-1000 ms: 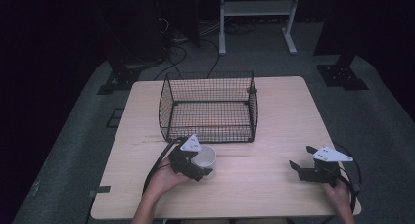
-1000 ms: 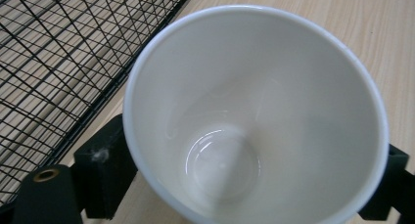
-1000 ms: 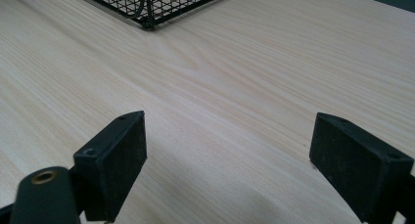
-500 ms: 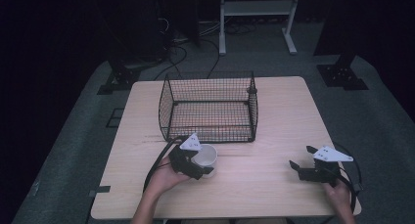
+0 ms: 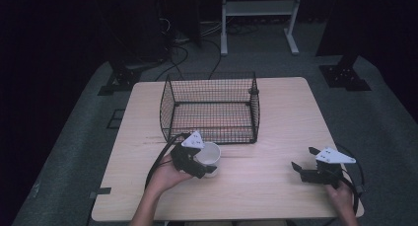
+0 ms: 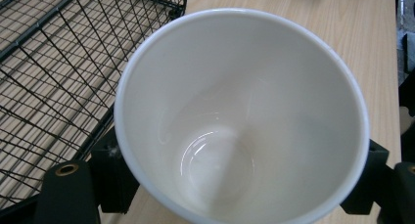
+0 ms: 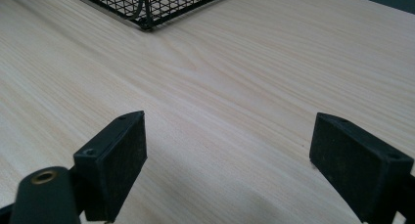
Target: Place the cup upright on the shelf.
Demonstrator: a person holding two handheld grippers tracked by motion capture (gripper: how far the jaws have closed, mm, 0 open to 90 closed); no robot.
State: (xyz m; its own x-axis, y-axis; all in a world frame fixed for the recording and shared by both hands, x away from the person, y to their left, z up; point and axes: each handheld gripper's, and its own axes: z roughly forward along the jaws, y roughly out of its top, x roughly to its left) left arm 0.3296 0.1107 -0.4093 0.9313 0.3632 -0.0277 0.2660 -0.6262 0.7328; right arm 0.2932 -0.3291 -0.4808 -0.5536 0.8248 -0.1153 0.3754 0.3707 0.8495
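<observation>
Now the left gripper [image 5: 206, 163] has just closed on the white cup [image 5: 208, 153] beside the wire basket [image 5: 211, 110], ready to lift; the right gripper [image 5: 304, 160] rests wide, empty.

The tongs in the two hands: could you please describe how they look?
Both the left tongs and the right tongs are black, each topped by a grey three-cornered plate and trailing a black cable. The fingers are flat, rectangular black blocks, and a brass-coloured eyelet sits beside one. The forearms are bare, with no sleeves.
</observation>
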